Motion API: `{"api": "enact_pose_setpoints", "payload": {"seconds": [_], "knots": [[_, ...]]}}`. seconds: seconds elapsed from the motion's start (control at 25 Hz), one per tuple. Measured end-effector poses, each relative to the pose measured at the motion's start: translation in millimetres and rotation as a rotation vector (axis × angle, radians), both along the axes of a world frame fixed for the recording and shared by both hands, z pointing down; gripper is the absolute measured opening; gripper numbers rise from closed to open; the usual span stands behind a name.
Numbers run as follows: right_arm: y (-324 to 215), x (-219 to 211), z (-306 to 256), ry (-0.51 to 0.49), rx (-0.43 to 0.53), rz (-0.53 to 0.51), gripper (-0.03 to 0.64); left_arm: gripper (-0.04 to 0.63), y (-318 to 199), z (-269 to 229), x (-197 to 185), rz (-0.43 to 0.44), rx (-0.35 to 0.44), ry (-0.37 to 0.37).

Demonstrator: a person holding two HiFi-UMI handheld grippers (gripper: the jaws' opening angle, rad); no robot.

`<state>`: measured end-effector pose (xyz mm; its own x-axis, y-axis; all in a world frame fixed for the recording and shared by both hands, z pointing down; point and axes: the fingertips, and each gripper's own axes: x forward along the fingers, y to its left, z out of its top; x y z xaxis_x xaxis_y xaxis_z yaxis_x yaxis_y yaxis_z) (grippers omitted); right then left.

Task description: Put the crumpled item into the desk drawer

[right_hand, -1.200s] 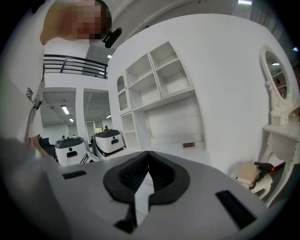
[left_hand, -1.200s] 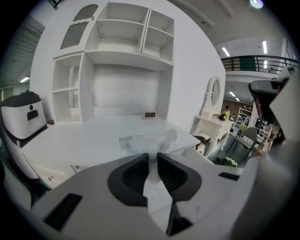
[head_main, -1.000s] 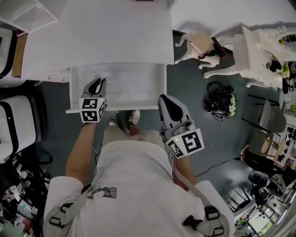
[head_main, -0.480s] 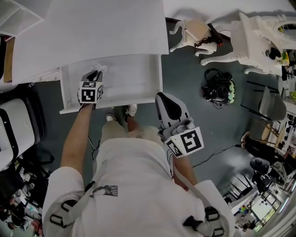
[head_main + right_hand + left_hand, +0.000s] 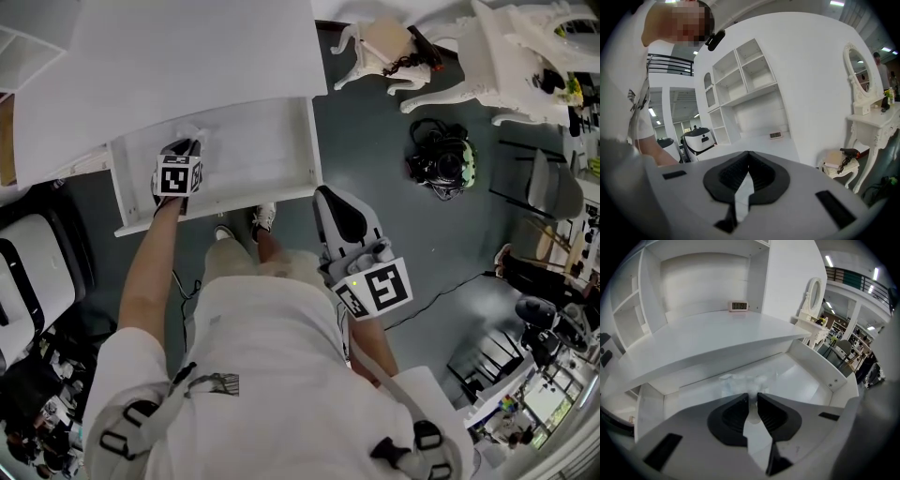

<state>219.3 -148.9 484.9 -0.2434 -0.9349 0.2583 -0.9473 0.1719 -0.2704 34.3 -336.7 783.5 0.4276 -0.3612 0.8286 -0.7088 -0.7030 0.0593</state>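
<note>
Crumpled item (image 5: 745, 379), white and wispy: pinched at the tips of the left gripper (image 5: 752, 397), jaws narrow with only that wad between them, most of it spilling past the tips toward twelve o'clock. Below and around it, the pale floor of the open drawer (image 5: 834, 380); resting on that floor or just above it, not possible to tell.

From the head view alone: drawer (image 5: 216, 208) pulled out under the desk top (image 5: 187, 56), at ten o'clock from the person's torso. Left gripper (image 5: 188, 147) reaching into its left part, marker cube facing up. Crumpled item (image 5: 196, 137) only a faint white tuft at the gripper's twelve o'clock, near the drawer's back wall. Grip itself unreadable from up there.

Right gripper (image 5: 326, 194) well apart from the drawer, at its four o'clock, over dark floor beside the person's leg. In its own view, right gripper (image 5: 748, 153) with jaws pressed together and nothing between them.

Seen only from the gripper views: a small digital clock (image 5: 738, 306) at the back of the desk top (image 5: 717, 333), at twelve o'clock.
</note>
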Motion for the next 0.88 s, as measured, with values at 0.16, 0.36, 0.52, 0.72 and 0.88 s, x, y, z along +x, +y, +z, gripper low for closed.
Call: {"api": "enact_pose_setpoints", "payload": {"seconds": [0.16, 0.36, 0.52, 0.72, 0.88], "knots": [[12, 5, -5, -0.015, -0.002, 0.037, 0.009, 0.069, 2, 10, 2, 0.033, -0.021, -0.033], [29, 4, -7, -0.017, -0.006, 0.077, 0.009, 0.069, 8, 29, 4, 0.110, -0.040, -0.091], [45, 1, -7, -0.006, -0.019, 0.105, 0.009, 0.071, 7, 35, 5, 0.129, -0.024, -0.108], [71, 2, -15, 0.021, -0.026, 0.165, 0.009, 0.075, 5, 42, 6, 0.181, -0.036, -0.149], [93, -2, -28, 0.050, -0.019, 0.212, 0.010, 0.091, 1, 42, 7, 0.233, -0.040, -0.204]]}}
